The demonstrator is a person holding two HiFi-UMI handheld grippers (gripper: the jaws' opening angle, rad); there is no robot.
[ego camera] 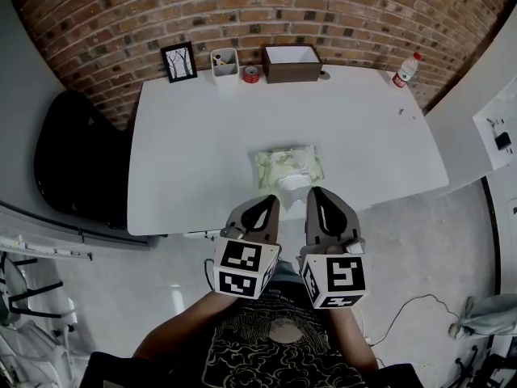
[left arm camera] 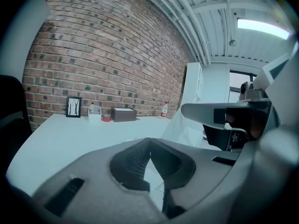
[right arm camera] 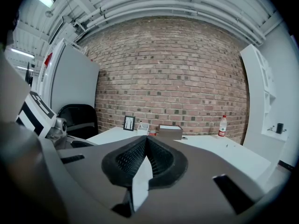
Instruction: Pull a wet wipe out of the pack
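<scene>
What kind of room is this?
Probably an office or a workroom. A big white table stands against a brick wall, a black chair sits beside it, and a small framed picture stands at the back.

The white worktop is mostly bare. A row stands along its far edge. A black frame is upright toward the far left corner. Just right of it is a white holder with something yellow inside. Next comes a small red thing, perhaps a tape roll, close against a brown box with a white inside. A bottle with a red cap stands at the far right corner, well apart from the row. The pack lies flat by itself near the middle of the near edge, its white lid on the side toward that edge.
</scene>
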